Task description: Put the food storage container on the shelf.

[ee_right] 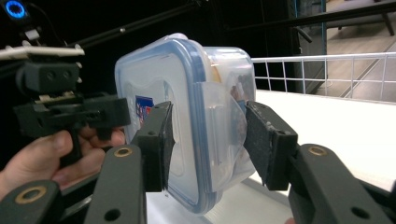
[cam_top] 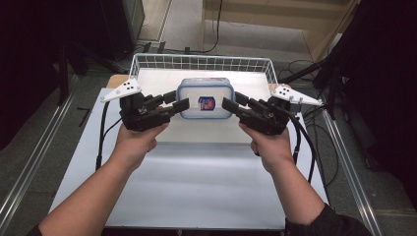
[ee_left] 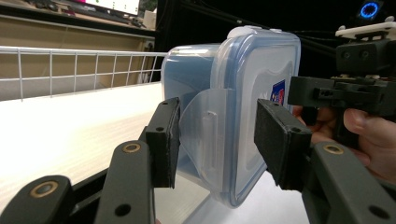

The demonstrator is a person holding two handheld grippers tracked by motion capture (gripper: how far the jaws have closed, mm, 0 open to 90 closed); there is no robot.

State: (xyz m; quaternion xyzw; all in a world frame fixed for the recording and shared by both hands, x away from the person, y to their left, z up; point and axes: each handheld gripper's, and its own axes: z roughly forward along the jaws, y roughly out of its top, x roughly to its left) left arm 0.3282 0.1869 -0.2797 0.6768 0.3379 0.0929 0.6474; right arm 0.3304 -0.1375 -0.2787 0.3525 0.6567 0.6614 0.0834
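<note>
Left gripper [cam_top: 181, 101] is clamping the left-end latch flap [ee_left: 205, 135] of the plastic box [cam_top: 205, 100], one jaw under the flap, the other on the lid face. Right gripper [cam_top: 229, 104] is doing the same on the right-end flap [ee_right: 219, 135].

Box is hanging between both grippers, lid up, just in front of the wire basket [cam_top: 147, 60] and, by my reading, above the white table [cam_top: 196, 177].

Risks, as judged:
- Flaps are thin and hinged; pads are biting only them and the lid rim, so a flap could be popping open and the box dropping.
- Hands drifting apart would be pulling both latches loose.
- Uneven lift would be tilting the box and shifting its contents, which I cannot make out.
- Box could be catching the basket's near rim.
</note>
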